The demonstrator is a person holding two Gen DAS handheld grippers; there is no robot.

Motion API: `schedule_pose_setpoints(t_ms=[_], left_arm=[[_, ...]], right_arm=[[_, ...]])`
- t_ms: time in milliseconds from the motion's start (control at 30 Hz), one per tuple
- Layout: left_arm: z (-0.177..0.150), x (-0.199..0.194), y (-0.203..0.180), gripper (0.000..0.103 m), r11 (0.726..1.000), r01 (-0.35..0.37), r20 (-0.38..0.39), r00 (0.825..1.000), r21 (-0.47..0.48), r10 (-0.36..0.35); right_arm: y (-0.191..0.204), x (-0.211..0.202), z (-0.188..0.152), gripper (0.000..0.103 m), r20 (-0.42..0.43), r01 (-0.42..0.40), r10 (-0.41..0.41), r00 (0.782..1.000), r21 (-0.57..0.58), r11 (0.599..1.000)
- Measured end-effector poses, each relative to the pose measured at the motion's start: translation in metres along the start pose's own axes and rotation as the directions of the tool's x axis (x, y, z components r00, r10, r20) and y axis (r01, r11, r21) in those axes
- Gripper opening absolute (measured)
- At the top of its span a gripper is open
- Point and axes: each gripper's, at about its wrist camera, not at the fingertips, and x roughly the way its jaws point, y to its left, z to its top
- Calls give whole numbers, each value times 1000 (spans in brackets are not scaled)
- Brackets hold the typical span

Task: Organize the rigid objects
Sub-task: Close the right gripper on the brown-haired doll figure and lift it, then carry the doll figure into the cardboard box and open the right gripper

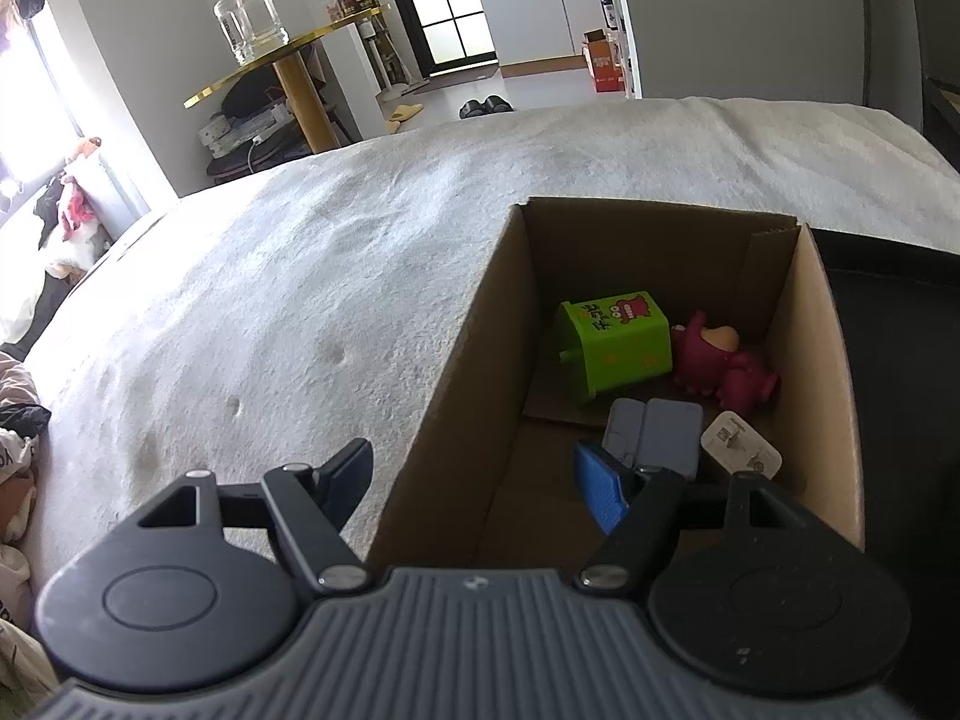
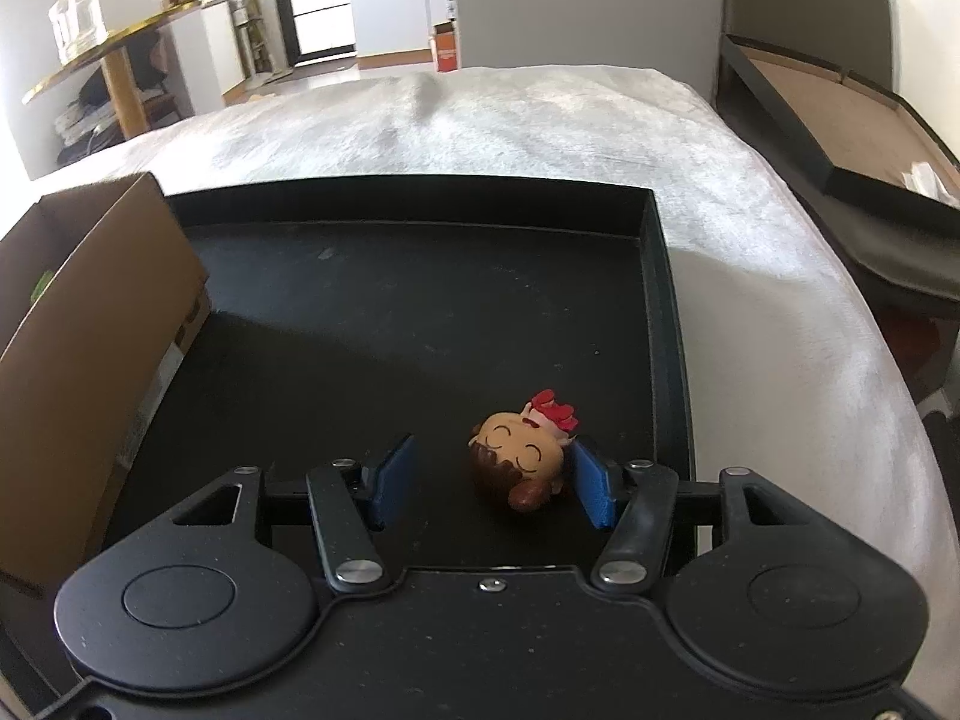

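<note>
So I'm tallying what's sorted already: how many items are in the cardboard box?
4 visible in the cardboard box: a green carton at the back, a pink figure right of it, a grey case nearer, and a white tag beside that. The near wall may hide more.

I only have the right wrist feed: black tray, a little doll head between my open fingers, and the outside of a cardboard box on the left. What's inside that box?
Observer: The left wrist view looks into the cardboard box. A green toy box lies on its side at the far end.
Operator: Anything beside it?
Observer: A pink figure lies right of it, touching or nearly so.
Operator: And nearer the front?
Observer: A grey folded item and a white tag lie there, just past the left gripper.
Operator: Is that gripper holding anything?
Observer: No. It is open, one finger outside the box wall and the other inside.
</note>
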Motion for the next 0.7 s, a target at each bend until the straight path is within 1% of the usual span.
schedule_pose_setpoints(t_ms=[33,67,267,433,600,700], left_arm=[[0,0,2,72,1000,0,0,1000,-4,0],[0,1,3,72,1000,0,-1,1000,-8,0],[-1,2,13,72,999,10,-1,1000,-30,-10],[-4,4,21,72,999,30,-3,1000,-44,-30],[-4,2,28,72,998,39,19,999,-53,-38],[-6,1,33,72,997,45,34,999,-64,-43]], right_arm=[[1,0,0,42,1,11,-11,1000,-4,1000],[3,0,2,35,2,16,-16,1000,-14,1000],[21,-9,8,35,30,-16,18,999,-74,997],[43,-16,16,35,45,-53,57,997,-88,995],[65,-31,26,35,94,-89,99,991,-107,990],[75,-40,31,35,142,-123,143,980,-141,982]])
